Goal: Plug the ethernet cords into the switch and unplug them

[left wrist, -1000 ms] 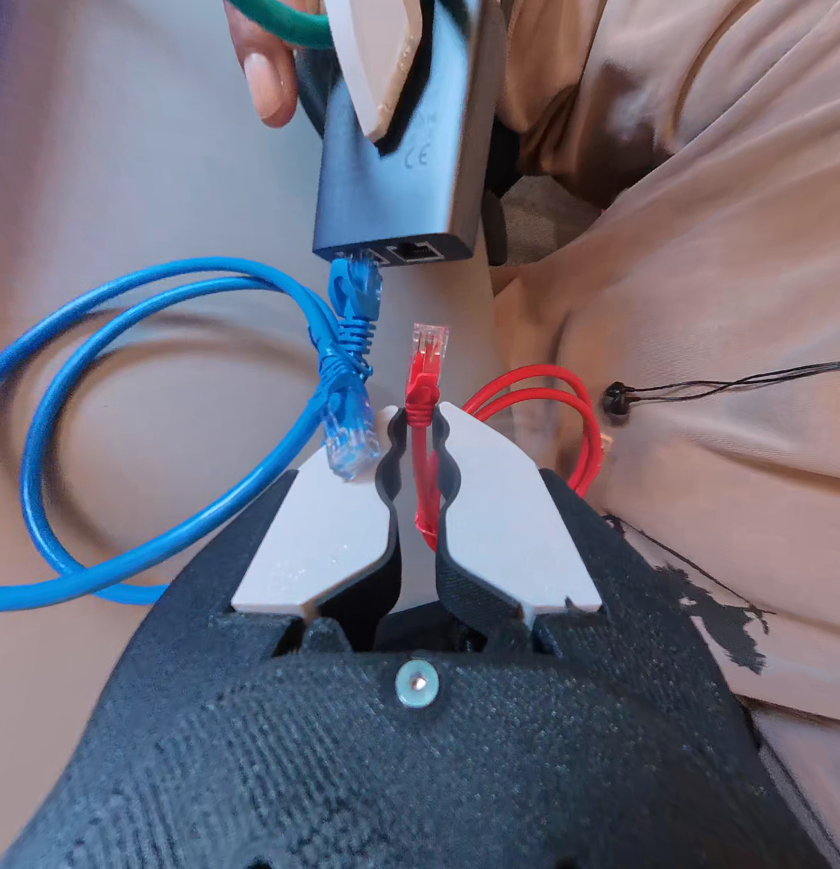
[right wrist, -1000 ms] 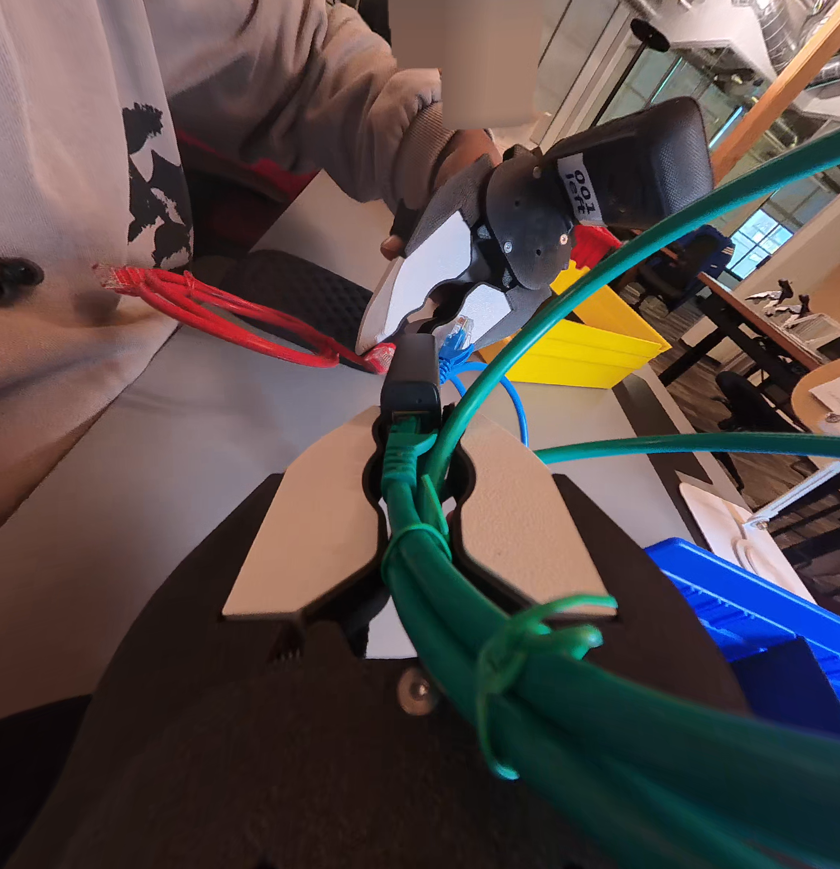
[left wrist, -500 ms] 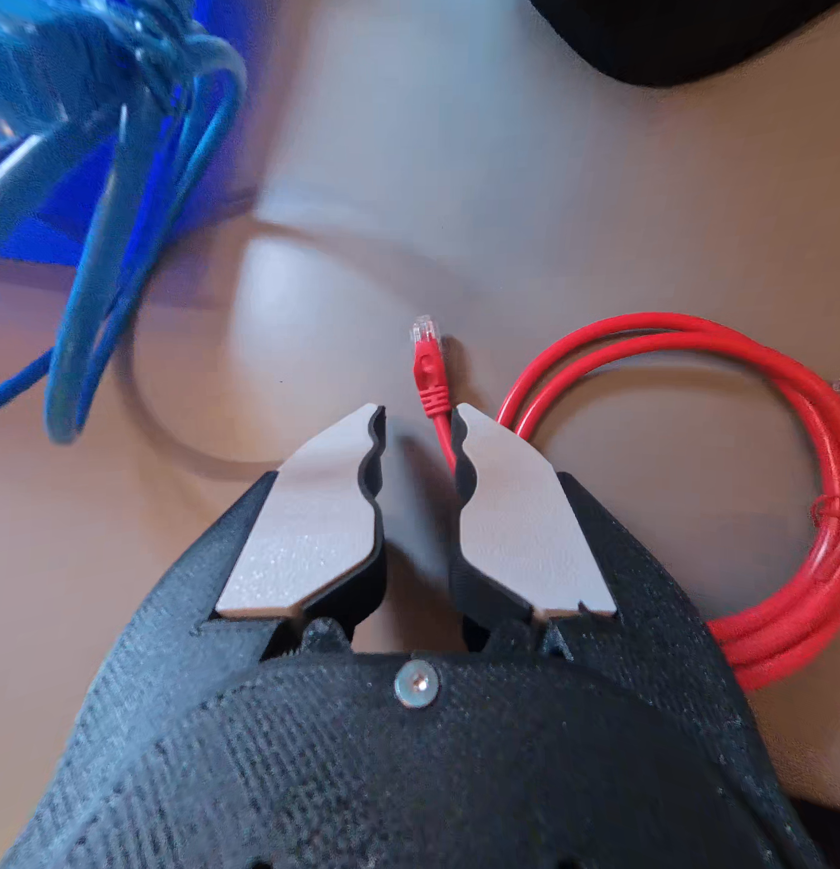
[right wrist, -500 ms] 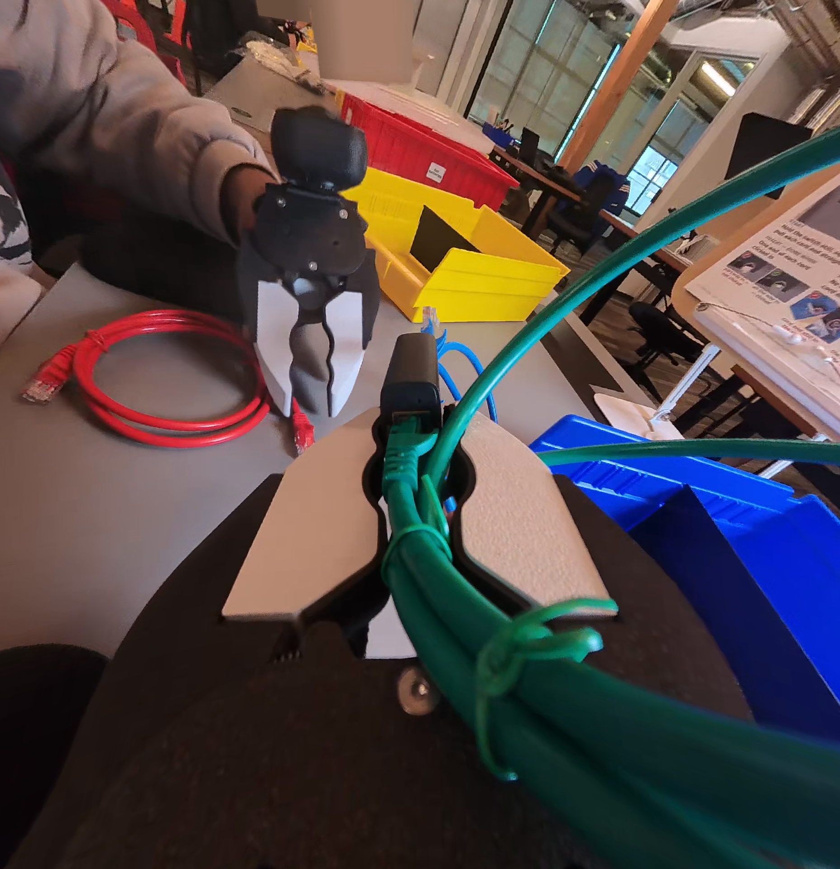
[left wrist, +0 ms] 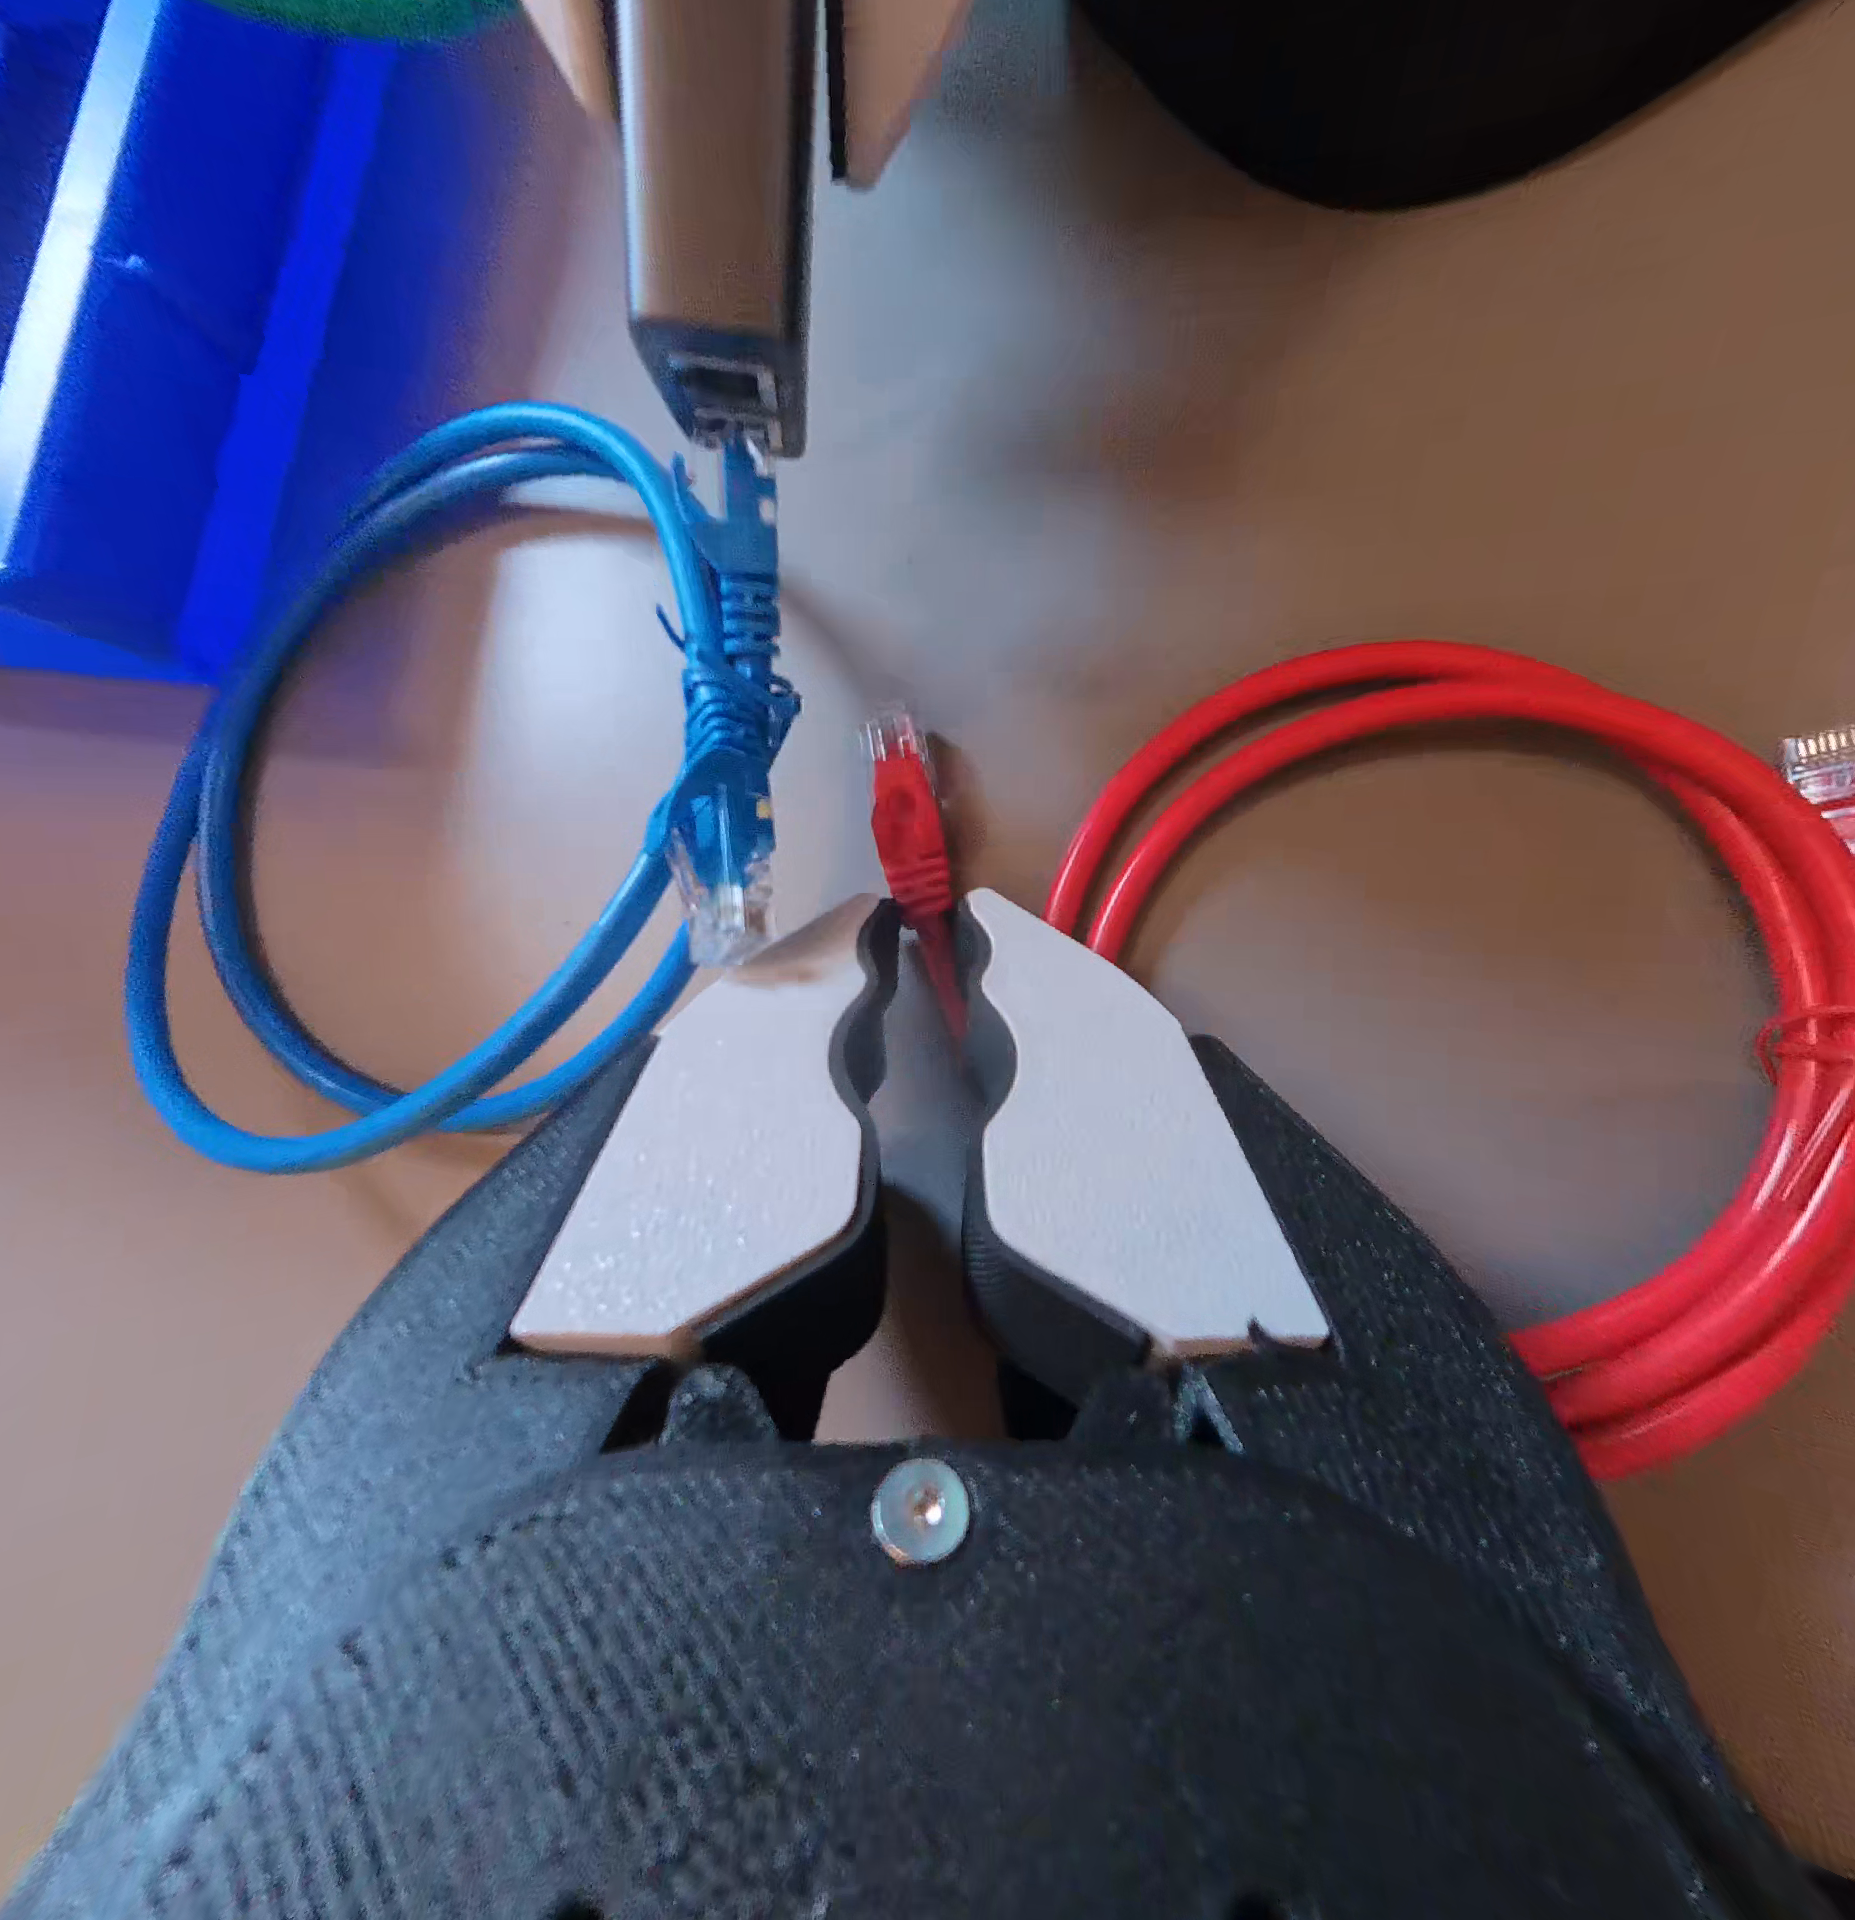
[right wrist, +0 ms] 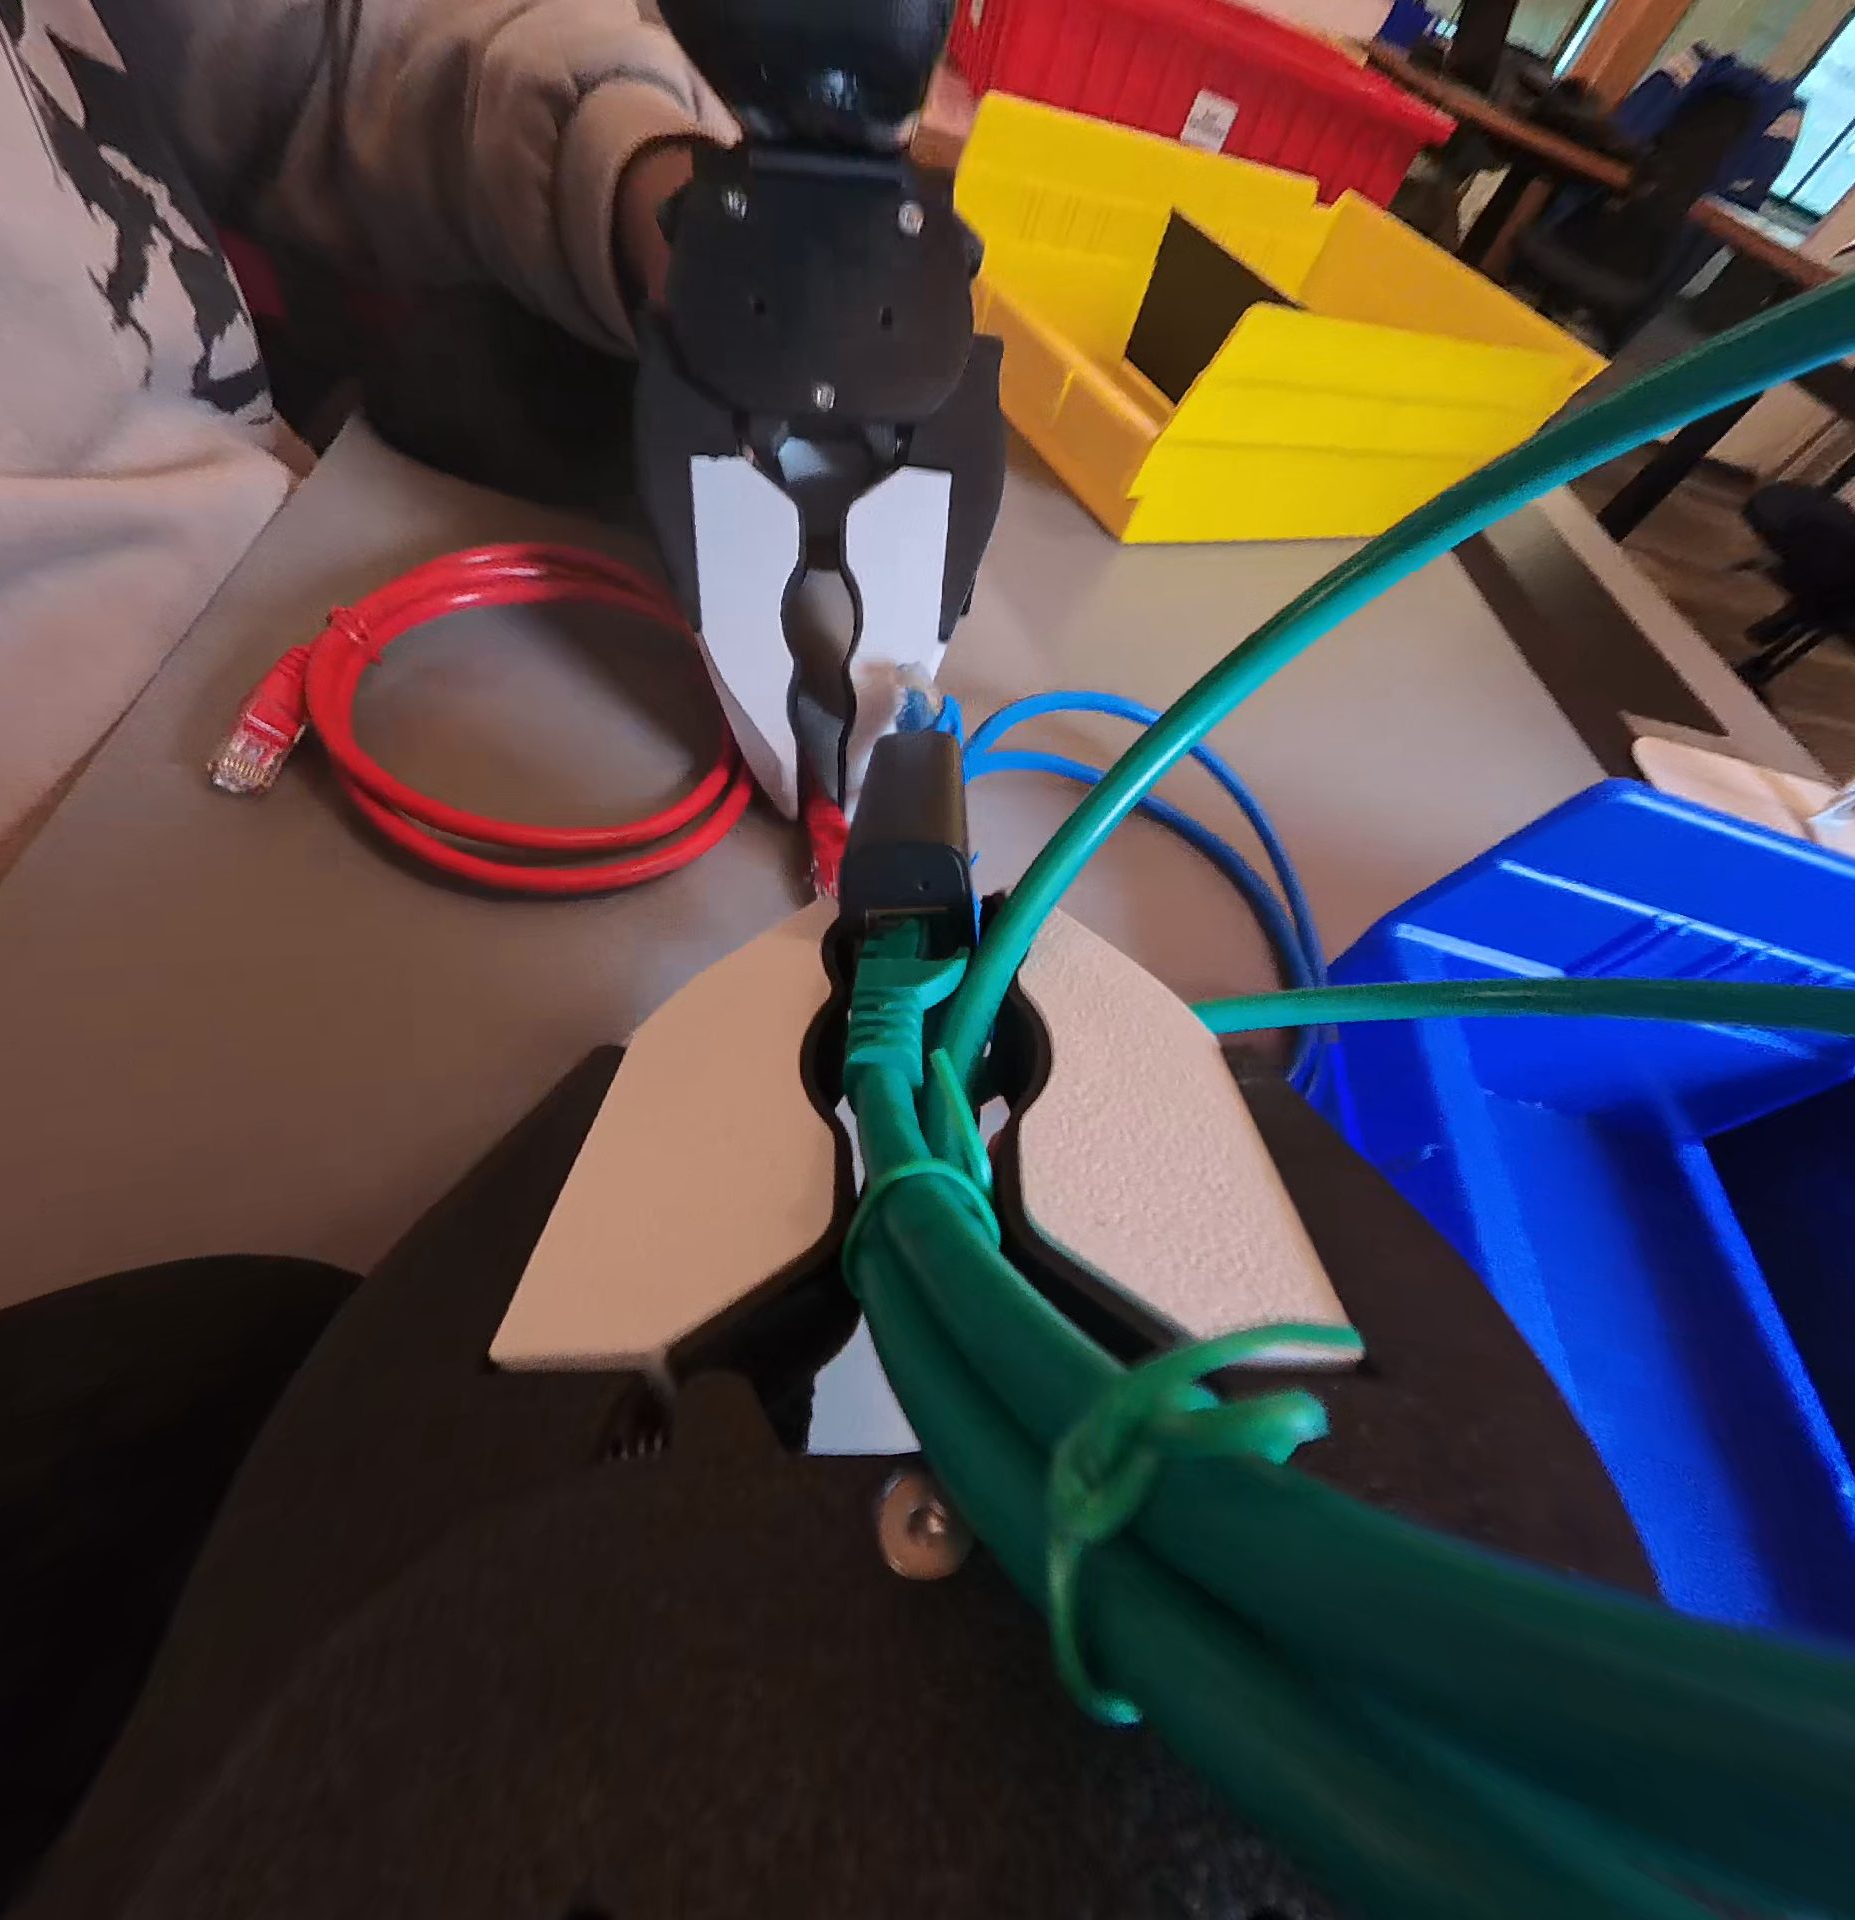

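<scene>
Ethernet cords lie in three colours around the dark switch (right wrist: 907, 831), which hangs just above the grey table (right wrist: 279, 987) in the right gripper (right wrist: 923, 997); that gripper's jaws are clamped on the switch's near end. The green cord (right wrist: 892, 997) is plugged into the port facing it, and the rest of that cord runs back as a tied bundle over the gripper body. At the switch's far end the blue cord (left wrist: 731, 582) is seated in one port, its coil resting on the table beside a blue bin (left wrist: 123, 312); a neighbouring port looks empty.

The left gripper (left wrist: 928, 925) has its jaws narrowed around the red cord (left wrist: 907, 821) just behind the boot, though whether they actually pinch it I cannot tell. The clear plug tip points toward the switch, near but not touching. Its red coil (left wrist: 1525, 1039) lies flat to one side.

These cords are light and floppy (the coil will drag and twist the plug), while the plug itself is small, hard and slippery, with a fragile latch tab. Best hold, I judge, is on the ribbed boot close behind the plug, so it stays aligned with the port.
</scene>
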Tool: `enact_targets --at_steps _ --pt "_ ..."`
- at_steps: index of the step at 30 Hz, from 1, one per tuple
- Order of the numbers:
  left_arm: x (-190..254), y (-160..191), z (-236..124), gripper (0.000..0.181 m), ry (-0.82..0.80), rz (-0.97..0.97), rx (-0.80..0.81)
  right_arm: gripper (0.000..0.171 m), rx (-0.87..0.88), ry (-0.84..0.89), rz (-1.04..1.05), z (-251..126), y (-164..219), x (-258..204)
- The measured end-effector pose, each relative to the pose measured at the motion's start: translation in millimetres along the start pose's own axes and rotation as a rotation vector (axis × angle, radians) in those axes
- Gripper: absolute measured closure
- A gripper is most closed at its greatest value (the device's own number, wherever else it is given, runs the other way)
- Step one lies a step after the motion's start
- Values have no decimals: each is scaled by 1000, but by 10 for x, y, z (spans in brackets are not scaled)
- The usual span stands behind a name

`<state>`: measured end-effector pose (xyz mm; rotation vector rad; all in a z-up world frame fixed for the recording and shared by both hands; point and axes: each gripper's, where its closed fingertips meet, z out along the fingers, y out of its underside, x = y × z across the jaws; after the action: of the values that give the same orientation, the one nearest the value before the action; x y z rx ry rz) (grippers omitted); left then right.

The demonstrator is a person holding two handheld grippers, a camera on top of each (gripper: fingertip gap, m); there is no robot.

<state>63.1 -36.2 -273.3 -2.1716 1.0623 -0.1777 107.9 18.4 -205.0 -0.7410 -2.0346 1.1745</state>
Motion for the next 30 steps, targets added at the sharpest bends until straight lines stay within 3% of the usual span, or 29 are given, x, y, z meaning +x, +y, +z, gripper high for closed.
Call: enact_targets --at_steps 6,11,18,22,30 --pt "92 40 -132 171 106 -42 38 147 -61 -1 -41 44 69 -56" --pt "151 -220 -463 172 269 -172 243 148 -9 16 -53 7 -45 -36" --pt "251 -417 -625 171 466 -351 324 148 70 -27 -90 31 -265 -163" --pt "286 -437 -696 171 597 -426 292 148 68 -25 -164 71 -374 -218" --pt "340 -322 -779 172 812 -464 65 148 43 -62 -301 220 -518 -392"
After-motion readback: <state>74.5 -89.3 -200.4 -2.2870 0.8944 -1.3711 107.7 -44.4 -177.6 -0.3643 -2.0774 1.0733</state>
